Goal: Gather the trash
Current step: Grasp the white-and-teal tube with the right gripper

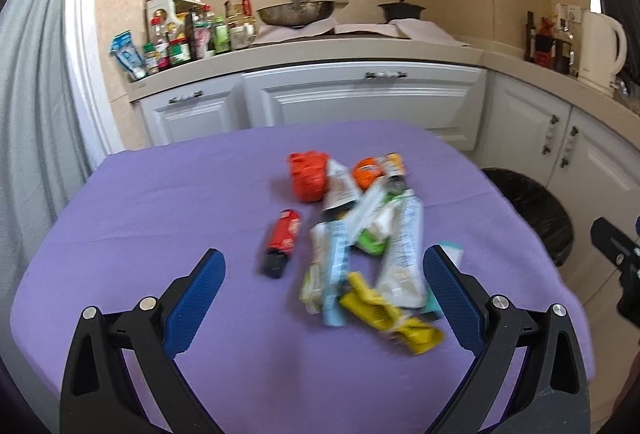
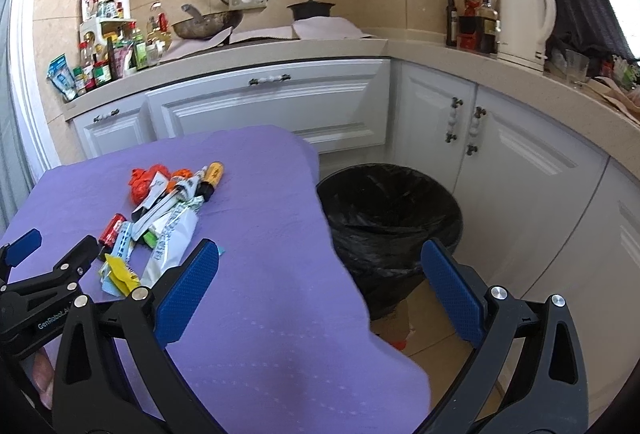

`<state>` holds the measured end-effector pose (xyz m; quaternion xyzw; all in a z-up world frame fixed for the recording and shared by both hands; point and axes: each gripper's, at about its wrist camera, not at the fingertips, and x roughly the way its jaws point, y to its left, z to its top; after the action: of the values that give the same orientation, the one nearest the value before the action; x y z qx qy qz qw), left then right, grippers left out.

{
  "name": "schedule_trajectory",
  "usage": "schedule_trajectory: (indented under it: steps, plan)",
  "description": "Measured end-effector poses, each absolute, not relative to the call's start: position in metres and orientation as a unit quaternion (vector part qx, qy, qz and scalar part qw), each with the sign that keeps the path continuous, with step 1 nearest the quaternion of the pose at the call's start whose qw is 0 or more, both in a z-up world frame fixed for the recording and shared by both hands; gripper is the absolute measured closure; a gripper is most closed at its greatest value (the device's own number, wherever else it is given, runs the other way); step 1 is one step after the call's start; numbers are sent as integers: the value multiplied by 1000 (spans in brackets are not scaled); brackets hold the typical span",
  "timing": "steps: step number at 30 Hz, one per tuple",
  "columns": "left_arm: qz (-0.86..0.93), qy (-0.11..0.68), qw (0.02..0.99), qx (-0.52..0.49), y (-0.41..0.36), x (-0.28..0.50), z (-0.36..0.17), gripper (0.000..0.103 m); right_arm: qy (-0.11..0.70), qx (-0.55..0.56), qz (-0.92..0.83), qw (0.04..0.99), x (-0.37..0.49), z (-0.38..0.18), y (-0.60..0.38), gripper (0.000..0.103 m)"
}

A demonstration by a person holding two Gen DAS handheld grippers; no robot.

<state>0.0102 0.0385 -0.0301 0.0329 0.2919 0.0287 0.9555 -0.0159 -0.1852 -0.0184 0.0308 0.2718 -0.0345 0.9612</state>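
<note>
A heap of trash lies on the purple tablecloth [image 1: 160, 202]: a crumpled orange bag [image 1: 308, 174], a small red can [image 1: 282, 242], a silver pouch [image 1: 402, 254], a yellow wrapper [image 1: 384, 310] and several other wrappers. My left gripper [image 1: 324, 266] is open above the near side of the heap, and holds nothing. My right gripper [image 2: 320, 262] is open and empty over the table's right edge. The heap [image 2: 160, 218] lies to its left. A bin with a black liner [image 2: 388, 218] stands on the floor right of the table; it also shows in the left wrist view [image 1: 528, 210].
White cabinets [image 2: 280, 102] and a kitchen counter run behind the table. On the counter stand bottles and jars [image 1: 180, 34], a wok [image 1: 296, 12], a black pot [image 2: 310, 8] and a white kettle [image 2: 524, 22]. Cardboard [image 2: 392, 326] lies on the floor by the bin.
</note>
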Motion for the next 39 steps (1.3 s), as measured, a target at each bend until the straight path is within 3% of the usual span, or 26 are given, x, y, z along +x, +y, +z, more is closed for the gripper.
schedule_trajectory:
  steps: [3, 4, 5, 10, 18, 25, 30, 32, 33, 35, 37, 39]
  plan:
    - [42, 295, 954, 35, 55, 9, -34, 13, 283, 29, -19, 958, -8, -24, -171, 16]
    - [44, 298, 953, 35, 59, 9, -35, 29, 288, 28, -14, 957, -6, -27, -167, 20]
    - [46, 307, 950, 34, 65, 10, -38, 37, 295, 29, -6, 955, -2, -30, -161, 20]
    - [64, 321, 945, 15, 89, 13, -44, 37, 321, 24, 29, 946, 13, -43, -130, 30]
    - [76, 335, 939, 5, 112, 15, -53, 33, 367, 2, 51, 929, 37, -68, -85, 32]
    - [68, 340, 938, 0, 115, 16, -57, 30, 406, -15, 38, 913, 46, -88, -80, 45]
    - [60, 345, 937, -2, 110, 20, -60, 29, 404, -10, 41, 914, 49, -90, -83, 47]
    - [59, 347, 936, -2, 108, 21, -61, 28, 403, -15, 43, 914, 51, -91, -83, 54]
    - [58, 348, 936, -2, 107, 22, -61, 28, 406, -15, 46, 913, 52, -93, -84, 64]
    - [57, 348, 936, 0, 105, 22, -61, 28, 406, -12, 47, 913, 54, -93, -87, 72]
    - [57, 347, 936, 2, 102, 23, -61, 27, 406, -5, 49, 913, 55, -92, -91, 88]
    - [55, 349, 935, 1, 100, 24, -61, 28, 406, 7, 52, 912, 55, -91, -97, 89]
